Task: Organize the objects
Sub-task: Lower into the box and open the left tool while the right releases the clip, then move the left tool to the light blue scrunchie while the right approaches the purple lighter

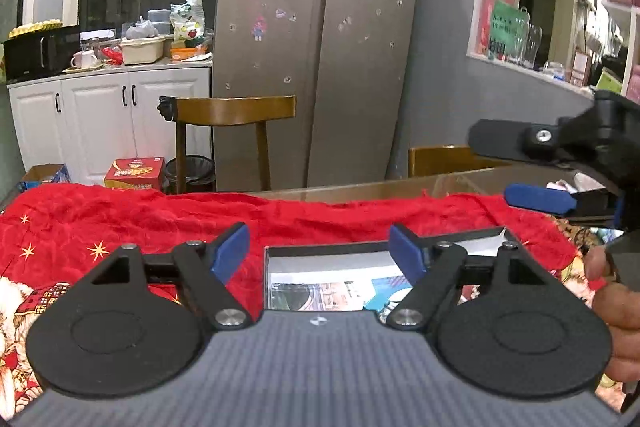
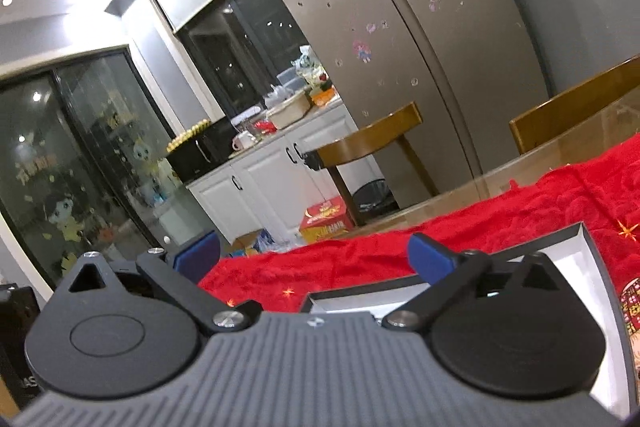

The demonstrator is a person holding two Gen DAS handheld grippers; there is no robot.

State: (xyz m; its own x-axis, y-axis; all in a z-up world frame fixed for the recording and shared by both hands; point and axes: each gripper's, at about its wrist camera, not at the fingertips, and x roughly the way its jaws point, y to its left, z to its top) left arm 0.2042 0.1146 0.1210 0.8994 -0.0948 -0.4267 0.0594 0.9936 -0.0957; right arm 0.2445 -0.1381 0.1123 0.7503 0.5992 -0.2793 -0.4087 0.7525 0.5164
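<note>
The left gripper (image 1: 320, 251) is hovering over the table with its jaws standing wide and nothing between the blue pads (image 1: 232, 251). Just beyond them, at twelve o'clock, the open box (image 1: 400, 251) is lying on the red cloth (image 1: 160, 223). The box is shallow and rectangular, with dark rims and white inner walls, and printed cards or leaflets (image 1: 320, 291) are lying flat inside it; what they show is too small to tell.

At two o'clock in the left wrist view, the right gripper (image 1: 532, 183) is hanging above the cloth, one black finger over one blue-padded finger, jaws spread wide and empty. A hand (image 1: 616, 315) is gripping at four o'clock by the frame edge.

In the right wrist view, the right gripper (image 2: 314, 259) is showing the same wide, empty gap, with the box (image 2: 576, 259) sitting at three o'clock, partly hidden behind the right finger.

The cloth is crumpled and soft-looking, with gold stars and a cartoon print at its edges. A bare wooden tabletop (image 1: 360, 191) is showing past it at twelve o'clock. Behind are standing two curved wooden chairs (image 1: 236, 111), a brushed-steel fridge (image 1: 316, 27) dotted with stickers, white cupboards (image 1: 108, 115) at ten o'clock under a cluttered counter, a red carton (image 1: 134, 173) and a dark bin (image 1: 192, 173) on the floor.
</note>
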